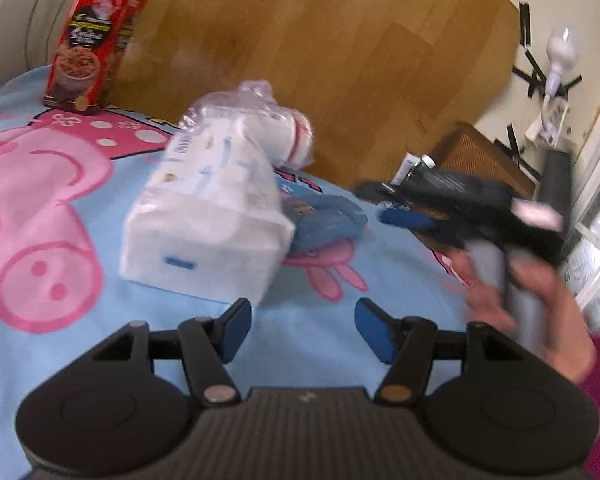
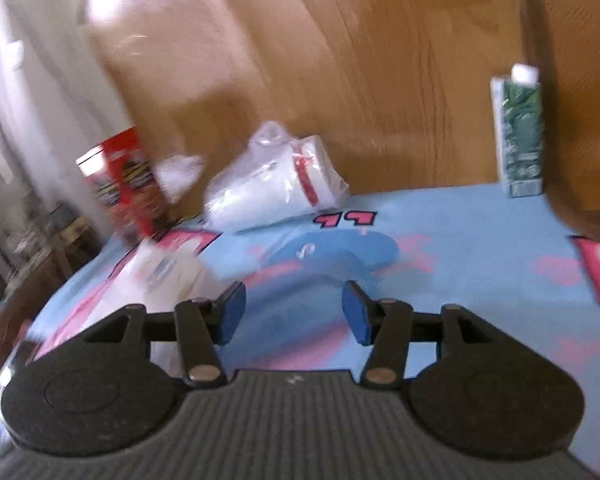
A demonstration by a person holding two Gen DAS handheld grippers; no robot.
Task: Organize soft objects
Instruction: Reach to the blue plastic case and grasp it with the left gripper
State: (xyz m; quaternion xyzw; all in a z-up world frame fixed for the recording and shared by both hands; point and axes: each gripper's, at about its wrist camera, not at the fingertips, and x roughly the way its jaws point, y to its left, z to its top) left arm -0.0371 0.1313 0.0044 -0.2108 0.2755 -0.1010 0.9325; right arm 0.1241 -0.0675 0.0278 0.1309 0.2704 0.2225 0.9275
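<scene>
While both my tongs gape empty, the white tissue pack (image 1: 204, 220) lies just ahead-left of my left tongs (image 1: 302, 330) (the nearer), long axis running away; right tongs (image 2: 294, 312) face the blue pouch (image 2: 340, 254).

blocked ahead-left: white tissue pack (image 1: 204, 236), touching blue pouch (image 1: 328, 222) and bagged white roll (image 1: 268, 128) behind | far corners: red box (image 1: 94, 44), green carton (image 2: 520, 136) | open: blue blanket (image 1: 308, 288) before left gripper (image 1: 302, 328)
</scene>
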